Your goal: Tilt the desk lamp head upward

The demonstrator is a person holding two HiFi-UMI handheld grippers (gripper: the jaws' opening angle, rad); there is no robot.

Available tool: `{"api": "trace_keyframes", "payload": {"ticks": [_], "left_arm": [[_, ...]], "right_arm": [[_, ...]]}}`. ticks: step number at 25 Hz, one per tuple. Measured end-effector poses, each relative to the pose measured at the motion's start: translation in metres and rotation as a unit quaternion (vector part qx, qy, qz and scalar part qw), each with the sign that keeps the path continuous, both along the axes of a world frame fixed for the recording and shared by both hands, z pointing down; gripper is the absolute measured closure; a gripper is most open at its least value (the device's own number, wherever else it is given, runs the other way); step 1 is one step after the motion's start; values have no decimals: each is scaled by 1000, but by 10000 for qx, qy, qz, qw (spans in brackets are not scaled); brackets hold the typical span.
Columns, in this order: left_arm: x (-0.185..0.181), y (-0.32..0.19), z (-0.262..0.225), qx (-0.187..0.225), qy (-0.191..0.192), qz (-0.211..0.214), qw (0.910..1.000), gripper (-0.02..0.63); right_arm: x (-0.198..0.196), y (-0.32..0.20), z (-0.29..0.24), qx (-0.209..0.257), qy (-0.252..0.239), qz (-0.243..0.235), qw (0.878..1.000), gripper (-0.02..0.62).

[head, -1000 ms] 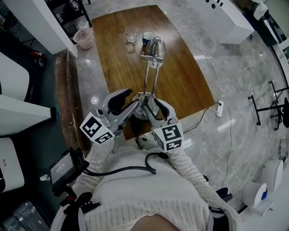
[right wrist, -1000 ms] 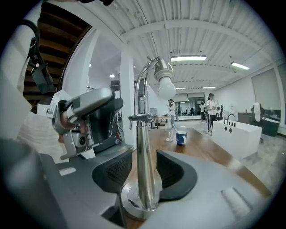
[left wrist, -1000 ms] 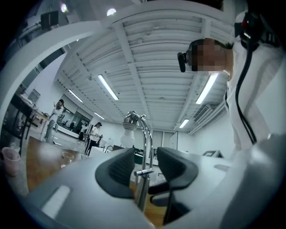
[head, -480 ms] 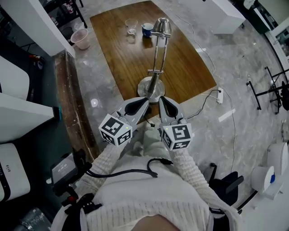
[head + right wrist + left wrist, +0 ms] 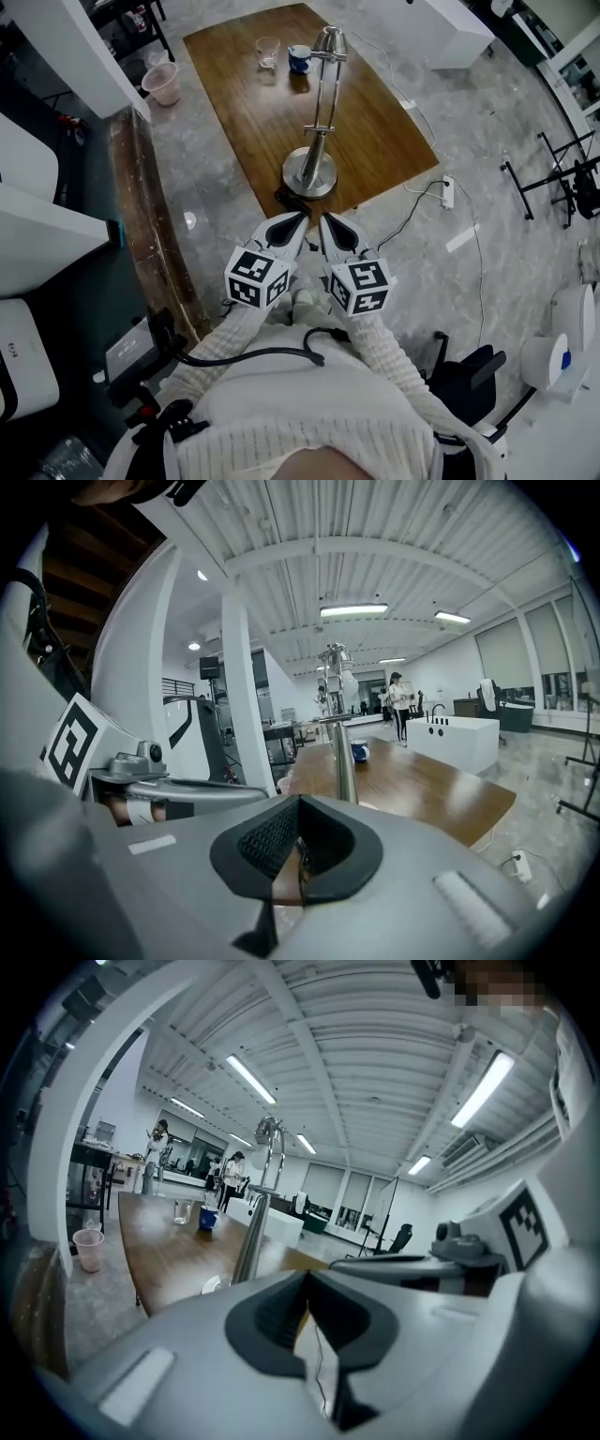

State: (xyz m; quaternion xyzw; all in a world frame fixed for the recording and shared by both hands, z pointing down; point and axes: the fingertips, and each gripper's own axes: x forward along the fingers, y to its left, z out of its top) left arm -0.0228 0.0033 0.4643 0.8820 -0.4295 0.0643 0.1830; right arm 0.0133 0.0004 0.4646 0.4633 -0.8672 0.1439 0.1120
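Hovering near the desk lamp (image 5: 322,122), left tool (image 5: 296,221) and right tool (image 5: 328,224) are closed.

Glass (image 5: 268,52), mug (image 5: 299,59) stand beyond lamp (image 5: 309,174).

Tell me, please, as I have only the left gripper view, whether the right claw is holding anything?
Observer: No. The right gripper view shows the right claw with its jaws together and nothing between them.
Operator: Thank you. Is either claw touching the lamp?
Observer: No. In the head view the silver metal desk lamp stands on its round base by the near edge of the brown wooden table. The left claw and the right claw sit side by side, short of it.
Operator: Is anything lying on the floor nearby?
Observer: A white power strip lies on the grey marble floor, right of the table.
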Motion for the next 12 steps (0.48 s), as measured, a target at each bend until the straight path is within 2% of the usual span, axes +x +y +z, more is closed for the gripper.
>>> {"api": "trace_keyframes", "payload": {"ticks": [5,12], "left_arm": [[20,12,-2,-36,185,201,9996,598],[20,12,2,-49,38,155,9999,598]], "right_arm": [[9,11,-4,45,-129,-54,9999,601],[6,9,-3,64,16,-304,9995,601]]}}
